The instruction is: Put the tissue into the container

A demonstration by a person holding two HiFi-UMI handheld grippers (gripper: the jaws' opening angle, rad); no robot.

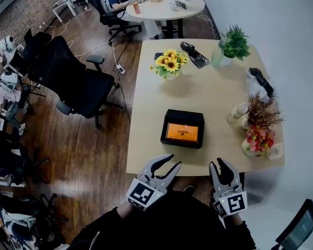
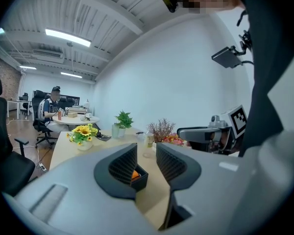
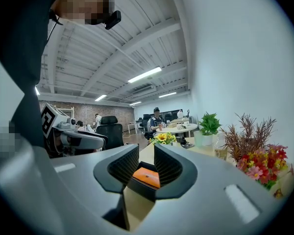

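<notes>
A black open container sits near the front middle of the light wooden table, with a flat orange pack lying inside it. Both grippers hover just off the table's near edge, short of the container. My left gripper is open, its jaws apart with nothing between them. My right gripper also has a narrow empty gap between its jaws. In the left gripper view the container and the orange pack show through the left gripper. The right gripper frames the orange pack likewise.
A sunflower vase, a green potted plant and a black object stand at the table's far side. Dried and pink flowers line the right edge. A black office chair stands left of the table. A person sits at a round table beyond.
</notes>
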